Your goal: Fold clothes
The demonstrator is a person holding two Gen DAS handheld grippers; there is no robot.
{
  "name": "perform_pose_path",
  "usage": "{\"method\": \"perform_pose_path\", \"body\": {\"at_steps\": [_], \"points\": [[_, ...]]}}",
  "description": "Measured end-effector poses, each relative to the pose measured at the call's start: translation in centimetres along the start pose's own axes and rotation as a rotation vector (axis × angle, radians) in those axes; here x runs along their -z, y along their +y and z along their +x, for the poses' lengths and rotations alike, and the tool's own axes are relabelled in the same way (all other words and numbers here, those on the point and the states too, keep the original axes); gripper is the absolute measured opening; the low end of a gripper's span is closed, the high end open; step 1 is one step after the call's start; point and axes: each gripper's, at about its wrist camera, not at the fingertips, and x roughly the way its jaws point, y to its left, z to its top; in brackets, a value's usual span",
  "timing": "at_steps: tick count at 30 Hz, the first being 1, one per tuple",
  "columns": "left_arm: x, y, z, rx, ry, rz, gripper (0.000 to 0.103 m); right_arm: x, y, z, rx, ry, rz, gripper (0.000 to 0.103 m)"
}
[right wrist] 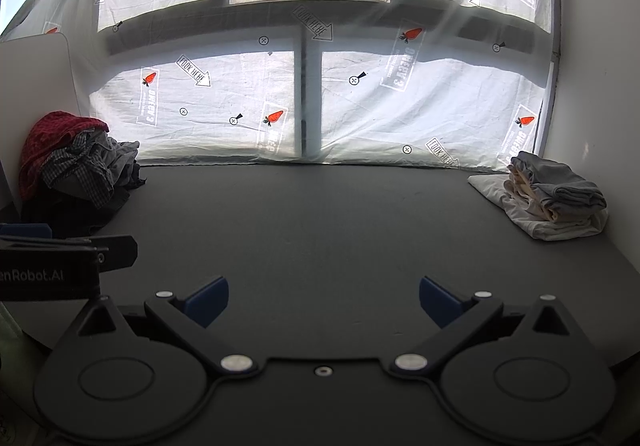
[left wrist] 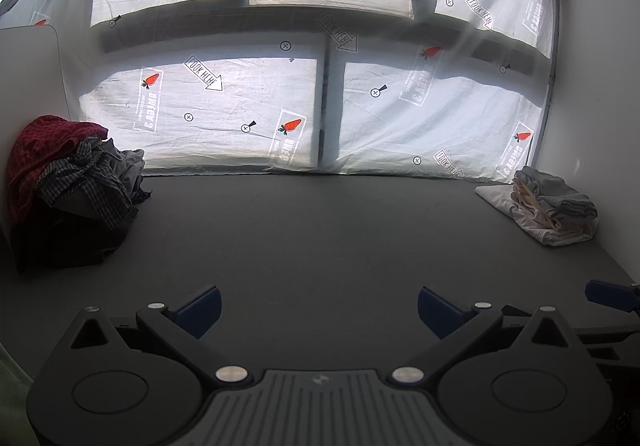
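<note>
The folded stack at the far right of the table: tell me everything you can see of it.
The folded stack sits at the far right corner of the dark table, close to the white side wall and the printed sheet behind. A grey garment lies folded on top, cream and white pieces beneath; the lowest white piece spreads out leftward onto the table. The cloth looks soft and thin, loosely folded, edges uneven. Neither gripper touches it.

My left gripper (left wrist: 319, 310) sits low and level, its blue-padded fingers (left wrist: 202, 308) spread wide with nothing between them. My right gripper (right wrist: 324, 300) is posed the same way just beside it, jaws wide apart and empty, both pointing forward side by side.
</note>
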Motion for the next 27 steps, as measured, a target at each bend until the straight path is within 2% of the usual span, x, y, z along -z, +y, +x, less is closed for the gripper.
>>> {"method": "perform_pose_path", "body": {"at_steps": [16, 22, 27], "points": [[0.2, 1.1, 0.8, -0.004, 0.021, -0.010, 0.103, 0.5, 0.5, 0.5, 0.011, 0.014, 0.008, 0.103], [0.2, 0.8, 2.6, -0.004, 0.061, -0.046, 0.103, 0.2, -0.8, 1.7, 0.041, 0.037, 0.032, 0.103], [-0.1, 0.6, 5.8, -0.016, 0.119, -0.070, 0.103, -0.1, -3.0, 4.7, 0.067, 0.091, 0.093, 0.103]]}}
